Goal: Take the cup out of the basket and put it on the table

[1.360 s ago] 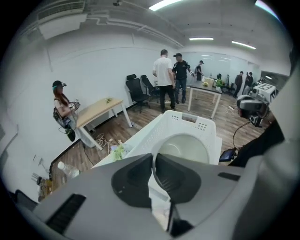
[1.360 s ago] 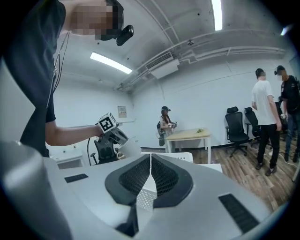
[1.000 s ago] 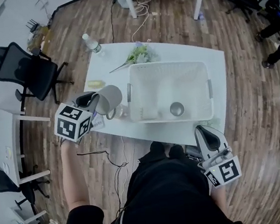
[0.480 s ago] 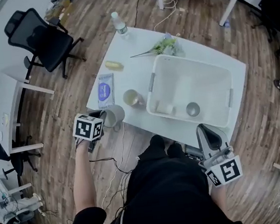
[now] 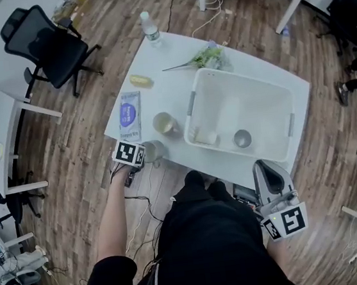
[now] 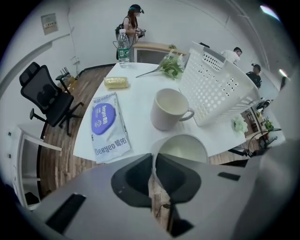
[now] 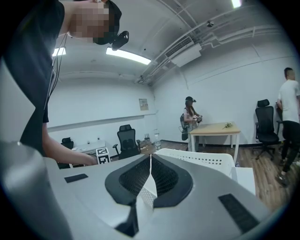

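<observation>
My left gripper (image 5: 147,154) is shut on the rim of a pale grey cup (image 5: 155,150) at the table's near left corner. In the left gripper view the cup (image 6: 183,149) opens upward, with its wall pinched between the jaws of the left gripper (image 6: 153,158). Whether its base touches the table I cannot tell. The white basket (image 5: 237,93) stands on the table's right half, with a metal cup (image 5: 242,138) and a white object (image 5: 207,137) inside it. My right gripper (image 5: 270,182) is shut and empty, below the table's near edge; the right gripper (image 7: 150,161) points level toward the basket (image 7: 206,161).
A cream mug (image 5: 163,122) stands just left of the basket; its handle shows in the left gripper view (image 6: 168,108). A blue-and-white packet (image 5: 129,115), a yellow item (image 5: 140,81), a water bottle (image 5: 149,27) and flowers (image 5: 207,56) lie further back. Office chairs and people stand around.
My left gripper has come down and toward the table's near left corner with the cup, turning to point downward. The right gripper has barely moved.
</observation>
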`<state>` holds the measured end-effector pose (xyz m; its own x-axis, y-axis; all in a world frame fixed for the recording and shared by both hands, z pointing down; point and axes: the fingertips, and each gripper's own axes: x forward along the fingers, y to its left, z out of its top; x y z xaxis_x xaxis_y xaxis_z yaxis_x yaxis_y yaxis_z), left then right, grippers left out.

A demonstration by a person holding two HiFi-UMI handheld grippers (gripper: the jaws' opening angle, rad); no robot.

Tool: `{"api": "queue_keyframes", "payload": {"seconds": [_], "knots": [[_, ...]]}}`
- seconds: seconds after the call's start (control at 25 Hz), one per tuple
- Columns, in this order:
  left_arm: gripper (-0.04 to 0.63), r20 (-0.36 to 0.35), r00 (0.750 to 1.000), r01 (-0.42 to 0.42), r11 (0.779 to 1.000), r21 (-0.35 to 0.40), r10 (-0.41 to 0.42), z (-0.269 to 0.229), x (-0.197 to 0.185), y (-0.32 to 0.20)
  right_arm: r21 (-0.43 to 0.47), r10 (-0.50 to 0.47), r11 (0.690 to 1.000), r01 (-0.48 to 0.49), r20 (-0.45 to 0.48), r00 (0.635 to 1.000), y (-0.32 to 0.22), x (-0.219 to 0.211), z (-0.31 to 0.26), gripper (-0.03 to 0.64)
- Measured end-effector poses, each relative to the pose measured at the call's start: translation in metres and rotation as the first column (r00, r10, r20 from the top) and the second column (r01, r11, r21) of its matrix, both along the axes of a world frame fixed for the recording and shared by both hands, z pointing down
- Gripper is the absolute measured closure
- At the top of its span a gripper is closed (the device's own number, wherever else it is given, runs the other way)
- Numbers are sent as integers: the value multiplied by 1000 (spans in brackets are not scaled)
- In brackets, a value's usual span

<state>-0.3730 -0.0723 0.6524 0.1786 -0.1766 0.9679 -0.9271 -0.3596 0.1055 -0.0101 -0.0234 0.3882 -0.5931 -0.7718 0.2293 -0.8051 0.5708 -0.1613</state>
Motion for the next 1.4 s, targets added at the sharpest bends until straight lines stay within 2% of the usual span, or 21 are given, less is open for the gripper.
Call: {"api": "queue_keyframes", "payload": {"seconds": [0.2,0.52,0.88,1.0,1.04,1.12,1.16,1.28,1.4], "knots": [[563,48,999,-13,999,-35,15,12,2,-17,-4,51,999,-51,-5,999,7,8,1,591],[563,64,997,-35,998,-55,39,16,15,-45,-17,136,991,-136,-12,991,17,24,1,591],[558,21,999,-39,999,-18,39,14,28,-60,-19,167,986,-167,-11,986,23,31,0,591],[558,-19,999,-33,999,-5,33,12,32,-59,-16,160,987,-160,-7,987,22,32,0,591],[547,-38,999,-31,1000,-3,31,9,34,-59,-16,157,988,-157,-6,988,21,31,-1,591],[465,-63,998,-30,1000,-2,30,5,36,-58,-18,150,988,-150,-6,989,21,32,0,591],[463,-62,998,-31,1000,1,31,3,35,-56,-18,147,989,-147,-5,989,22,32,1,591],[463,-39,999,-21,999,39,22,-8,26,-54,-16,138,990,-138,0,990,22,31,3,591],[463,-46,999,12,991,132,-6,-37,19,-57,-15,129,992,-129,5,992,20,28,3,591]]}}
